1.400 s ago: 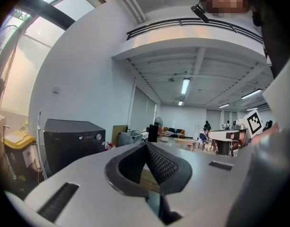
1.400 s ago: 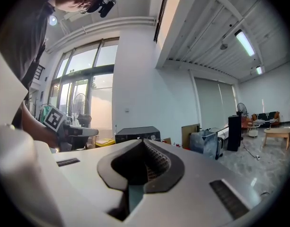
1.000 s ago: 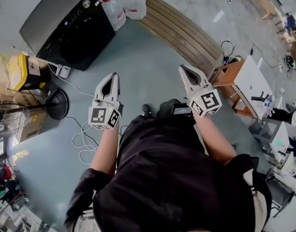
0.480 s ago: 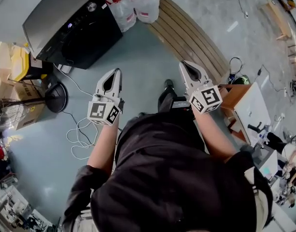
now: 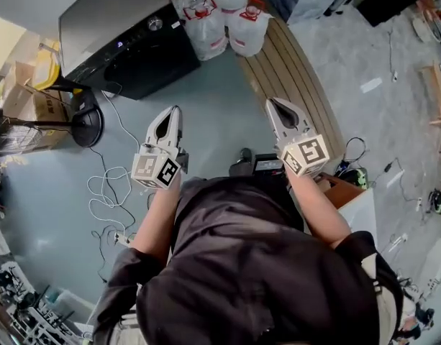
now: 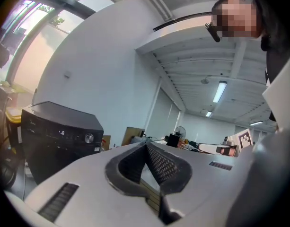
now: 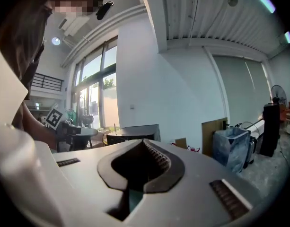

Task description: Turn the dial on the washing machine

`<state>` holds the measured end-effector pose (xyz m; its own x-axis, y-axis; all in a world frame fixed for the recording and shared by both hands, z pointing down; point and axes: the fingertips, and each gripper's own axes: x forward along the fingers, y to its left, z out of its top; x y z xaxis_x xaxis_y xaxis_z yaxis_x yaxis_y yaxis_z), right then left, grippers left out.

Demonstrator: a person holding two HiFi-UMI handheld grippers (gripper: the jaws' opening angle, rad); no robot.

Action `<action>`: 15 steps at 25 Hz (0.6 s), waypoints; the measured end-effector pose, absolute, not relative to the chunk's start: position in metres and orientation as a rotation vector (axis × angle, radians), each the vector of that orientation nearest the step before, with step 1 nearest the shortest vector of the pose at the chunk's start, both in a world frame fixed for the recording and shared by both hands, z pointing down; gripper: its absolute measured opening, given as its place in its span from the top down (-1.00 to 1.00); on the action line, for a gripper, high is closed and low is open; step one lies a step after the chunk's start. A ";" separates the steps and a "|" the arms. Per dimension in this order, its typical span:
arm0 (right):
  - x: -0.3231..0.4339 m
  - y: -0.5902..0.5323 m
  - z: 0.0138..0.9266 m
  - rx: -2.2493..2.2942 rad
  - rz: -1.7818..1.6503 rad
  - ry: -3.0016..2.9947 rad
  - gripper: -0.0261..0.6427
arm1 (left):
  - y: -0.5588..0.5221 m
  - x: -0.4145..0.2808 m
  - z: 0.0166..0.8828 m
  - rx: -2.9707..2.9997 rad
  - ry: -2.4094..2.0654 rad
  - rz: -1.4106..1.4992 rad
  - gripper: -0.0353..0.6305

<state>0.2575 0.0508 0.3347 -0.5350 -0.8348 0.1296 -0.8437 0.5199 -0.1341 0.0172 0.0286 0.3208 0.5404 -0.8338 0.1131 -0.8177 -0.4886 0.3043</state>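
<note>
The washing machine (image 5: 116,38) stands on the floor (image 5: 213,99) at the far left of the person. It has a grey top and a black front. A slatted wooden bench (image 5: 299,85) runs along the right side. Three water jugs (image 5: 227,13) with red caps stand just beside the machine's right corner. A floor fan (image 5: 87,126) and loose cables (image 5: 105,200) lie to the left, short of the machine.

The left gripper (image 5: 171,115) and the right gripper (image 5: 275,108) are both held at waist level, pointing forward, well apart from the machine. In each gripper view the jaws are closed tip to tip with nothing between them.

The dial (image 5: 155,24) is a small silver knob at the right end of the machine's control panel (image 5: 123,43). Its axis points out of the panel toward the room.

Key relation: the dial lies ahead of both grippers and slightly left of the left one. In the left gripper view, the dial (image 6: 89,137) appears left of the closed jaw tips and at about their height. The left gripper is judged the nearer of the two. Neither gripper is yet within reach. The approach is judged still to be made, and the jaws must part before they can seat around the knob.
</note>
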 end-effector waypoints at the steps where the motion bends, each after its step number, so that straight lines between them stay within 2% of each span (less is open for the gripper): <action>1: 0.261 0.042 0.335 1.454 0.274 -2.716 0.86 | 0.024 0.021 0.320 2.450 -1.394 -0.070 0.87; 8: 0.268 -0.021 0.335 1.307 0.240 -2.778 0.86 | -0.002 0.030 0.326 2.364 -1.449 -0.163 0.87; 15: 0.221 -0.081 0.358 1.212 0.250 -2.788 0.86 | -0.051 -0.007 0.346 2.329 -1.593 -0.134 0.87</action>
